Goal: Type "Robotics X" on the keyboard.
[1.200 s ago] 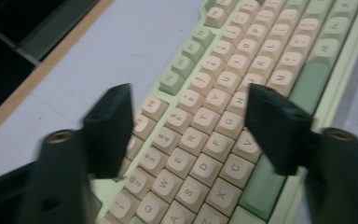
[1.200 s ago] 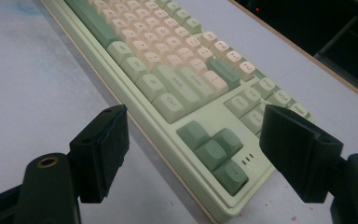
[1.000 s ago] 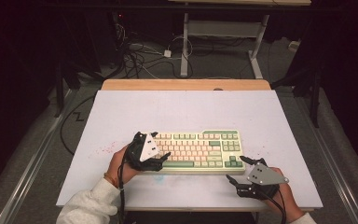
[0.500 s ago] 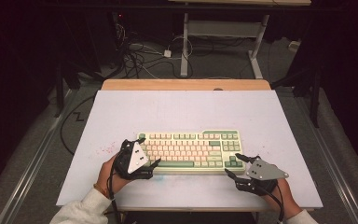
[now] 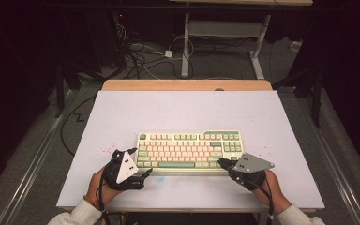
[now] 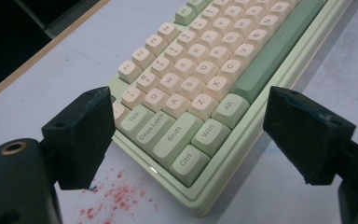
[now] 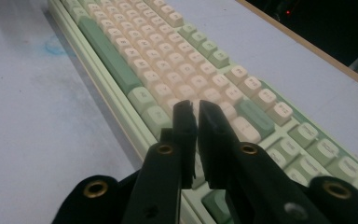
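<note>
Resting on the table (image 5: 122,112), the keyboard (image 5: 190,151) is lying in the middle. Left gripper (image 5: 138,172), jaws wide apart, is waiting at seven o'clock; right gripper (image 5: 223,163), jaws pressed together, is touching five o'clock. Probably best pressing keys gently.

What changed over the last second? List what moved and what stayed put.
The left gripper drew back off the keyboard's left end toward the person and now sits just off its near-left corner, jaws wide open in the left gripper view. It took hold of nothing. The right gripper stayed at the near-right corner, jaws closed. The keyboard and the table did not move.
</note>
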